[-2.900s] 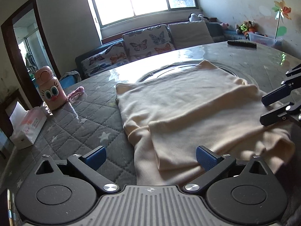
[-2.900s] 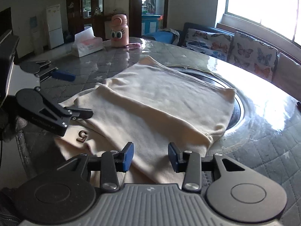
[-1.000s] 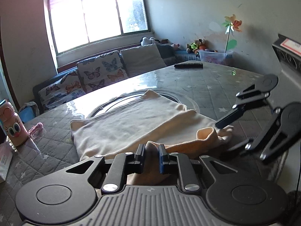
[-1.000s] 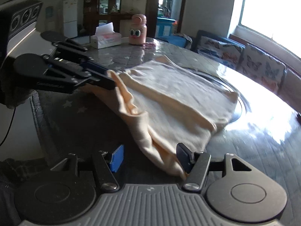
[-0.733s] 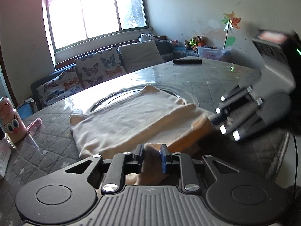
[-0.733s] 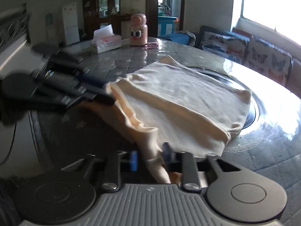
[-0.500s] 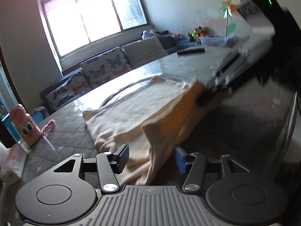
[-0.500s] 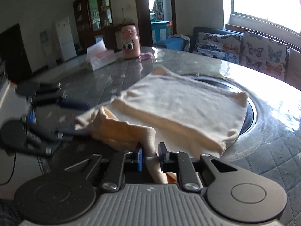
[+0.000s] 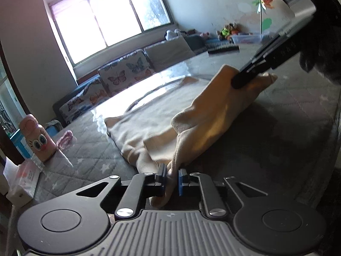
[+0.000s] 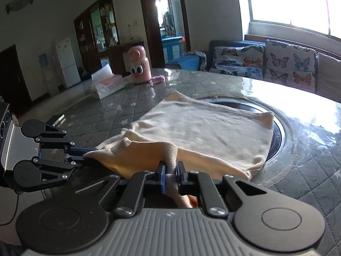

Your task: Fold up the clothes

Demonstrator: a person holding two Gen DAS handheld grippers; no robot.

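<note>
Grippers both clamping garment's near edge. Left gripper (image 9: 171,180): jaws nearly shut, pinching a cloth corner. Right gripper (image 10: 170,177): same, pinching the other near corner. Garment (image 10: 202,128), cream, is lying w/ its far part flat on table (image 10: 309,170), partly over the dark inset ring; near edge is being held up off the surface btwn the two grippers. Held edge is running left-right; cloth is stretching straight ahead, away from both. Judgement: a fold would be going fwd, near edge onto far edge, both grippers equally near.
</note>
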